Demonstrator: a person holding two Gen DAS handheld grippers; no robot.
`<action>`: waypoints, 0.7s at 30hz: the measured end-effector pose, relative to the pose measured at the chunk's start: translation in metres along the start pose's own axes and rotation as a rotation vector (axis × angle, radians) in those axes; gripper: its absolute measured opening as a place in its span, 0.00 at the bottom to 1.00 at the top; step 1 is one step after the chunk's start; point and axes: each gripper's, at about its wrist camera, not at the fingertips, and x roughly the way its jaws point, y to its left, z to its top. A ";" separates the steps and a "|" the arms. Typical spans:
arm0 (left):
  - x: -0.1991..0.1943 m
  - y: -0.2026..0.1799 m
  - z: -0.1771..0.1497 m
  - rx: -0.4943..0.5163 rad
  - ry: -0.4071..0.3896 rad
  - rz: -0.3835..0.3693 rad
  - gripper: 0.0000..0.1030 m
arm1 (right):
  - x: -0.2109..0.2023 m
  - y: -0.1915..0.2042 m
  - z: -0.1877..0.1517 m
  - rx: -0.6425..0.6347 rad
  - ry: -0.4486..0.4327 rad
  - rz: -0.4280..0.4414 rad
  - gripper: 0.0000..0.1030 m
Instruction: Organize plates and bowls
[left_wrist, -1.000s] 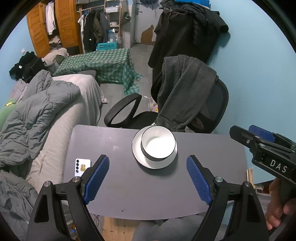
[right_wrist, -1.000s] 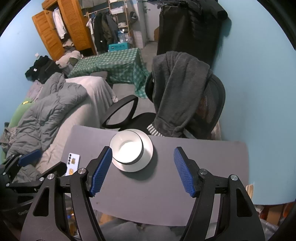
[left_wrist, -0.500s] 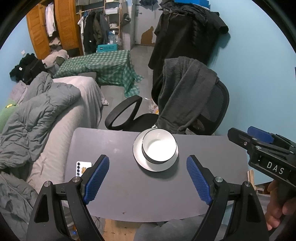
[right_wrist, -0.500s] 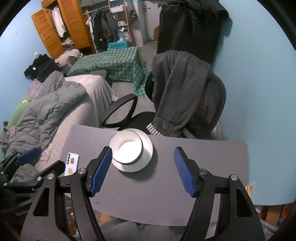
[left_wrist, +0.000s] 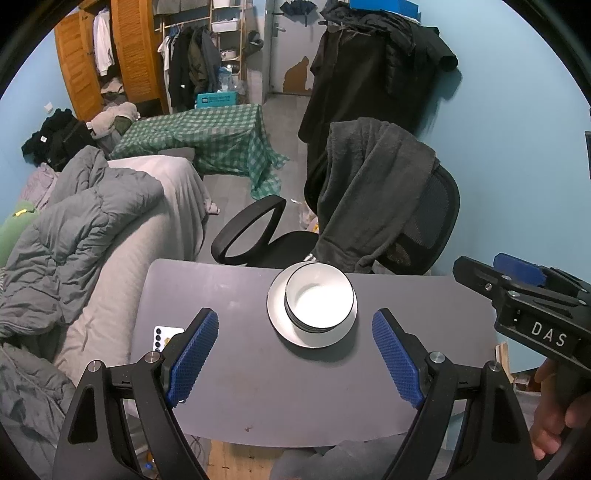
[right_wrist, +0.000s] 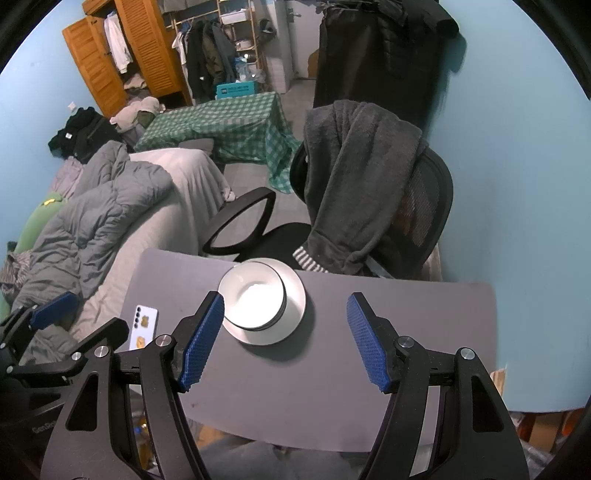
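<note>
Left tongs (left_wrist: 295, 354): spread wide, blue pads apart, nothing between them; they hang over the near half of the counter (left_wrist: 229, 295) and touch nothing.
Right tongs (right_wrist: 286, 339): spread, a little narrower than the left pair, holding nothing, clear of the counter surface.
Bowls (left_wrist: 318, 301): white with dark rims, nested on the plate (left_wrist: 280, 321); rim edges show at the side, count hard to make out.
Plate and bowls, place: far middle of the counter, at 12 o'clock from the left tongs, at about 11 o'clock from the right tongs, well apart from both.
Phone (right_wrist: 143, 326): flat at the counter's left edge, at 9 o'clock from the plate; in the left view the left pad covers part of it.
Chair (left_wrist: 424, 221): beyond the counter at 12 o'clock, dark garment draped over its back.
Cut off: right tongs' body enters the left view at 3 o'clock, with part of a hand (left_wrist: 554, 413) at the frame edge.
</note>
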 end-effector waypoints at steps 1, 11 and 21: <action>0.001 -0.001 0.000 0.000 0.000 0.001 0.84 | 0.001 0.001 0.000 -0.002 0.000 0.001 0.66; 0.000 0.000 0.002 -0.025 0.002 -0.009 0.84 | 0.001 0.002 0.001 -0.002 -0.001 0.003 0.66; 0.001 -0.003 -0.002 -0.038 0.006 -0.009 0.84 | 0.001 0.006 0.000 -0.014 0.000 0.011 0.66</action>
